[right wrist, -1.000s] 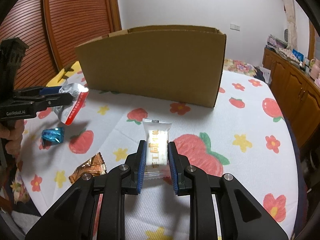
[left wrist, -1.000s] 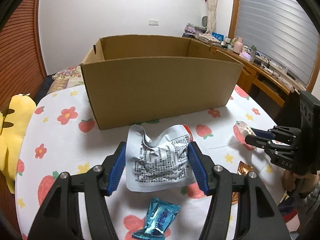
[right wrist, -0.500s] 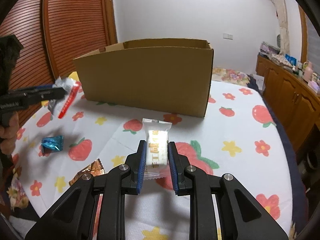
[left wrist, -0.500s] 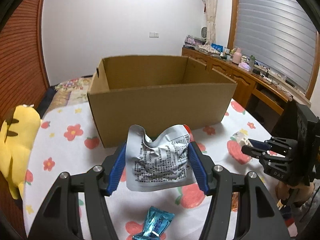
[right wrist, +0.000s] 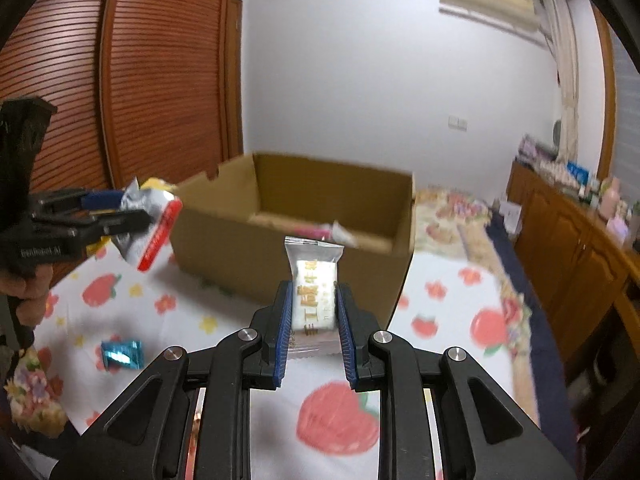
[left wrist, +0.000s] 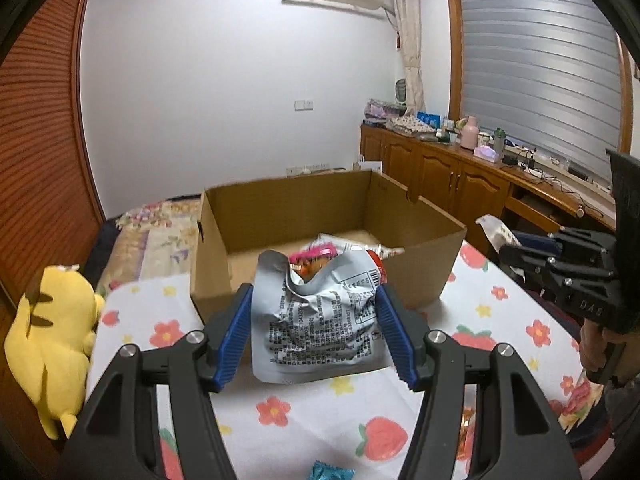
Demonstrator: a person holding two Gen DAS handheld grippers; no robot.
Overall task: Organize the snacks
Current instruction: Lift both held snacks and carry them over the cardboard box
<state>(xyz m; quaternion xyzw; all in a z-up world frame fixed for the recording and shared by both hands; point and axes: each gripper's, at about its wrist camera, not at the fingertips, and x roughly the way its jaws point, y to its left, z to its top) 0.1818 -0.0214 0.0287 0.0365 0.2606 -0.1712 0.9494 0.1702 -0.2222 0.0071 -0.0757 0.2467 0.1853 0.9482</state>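
My left gripper (left wrist: 314, 328) is shut on a crumpled silver snack pouch (left wrist: 320, 324) with a red edge, held in the air just before the near wall of the open cardboard box (left wrist: 424, 264). It shows from the side in the right wrist view (right wrist: 120, 216). My right gripper (right wrist: 312, 322) is shut on a small white wrapped snack bar (right wrist: 314, 292), also raised in front of the box (right wrist: 280, 256). It shows at the right of the left wrist view (left wrist: 532, 246). Pink and white packets (left wrist: 320, 250) lie inside the box.
A blue wrapped candy (right wrist: 120, 354) lies on the strawberry-print tablecloth (right wrist: 440, 320), also seen in the left wrist view (left wrist: 332, 472). An orange wrapper (left wrist: 466, 424) lies at the right. A yellow plush toy (left wrist: 48, 336) sits at the table's left edge. Wooden cabinets (left wrist: 460, 176) stand at the right.
Both grippers have risen with their snacks and moved toward the box. The box's inside and the packets in it have come into view.
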